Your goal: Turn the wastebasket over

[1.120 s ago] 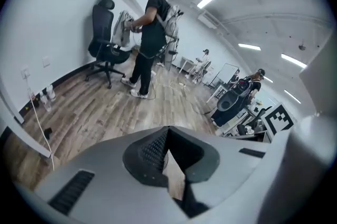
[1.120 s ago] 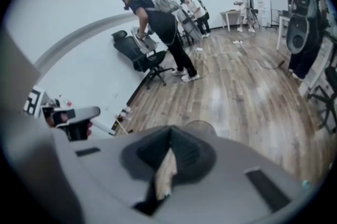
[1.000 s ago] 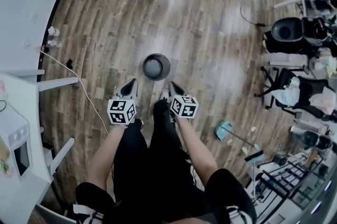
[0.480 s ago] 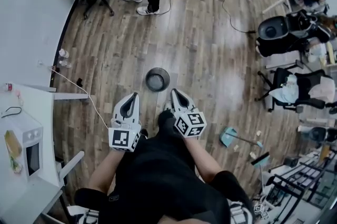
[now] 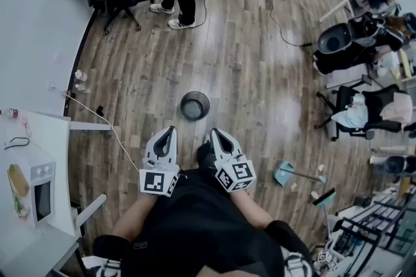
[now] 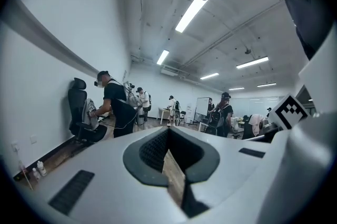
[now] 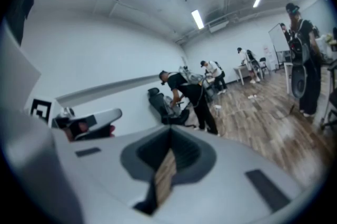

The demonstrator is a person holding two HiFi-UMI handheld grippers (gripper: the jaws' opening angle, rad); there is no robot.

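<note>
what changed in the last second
The left gripper and right gripper lifted away from the wastebasket, back toward the person; the view rose too. Nothing was taken or let go. Both grippers stayed shut and empty; the wastebasket stayed on the floor, mouth up.

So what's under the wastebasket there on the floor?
The wastebasket stands directly on the wooden floor, with bare planks showing all around it. The patch of floor right beneath it is covered, so anything lying there cannot be seen.
</note>
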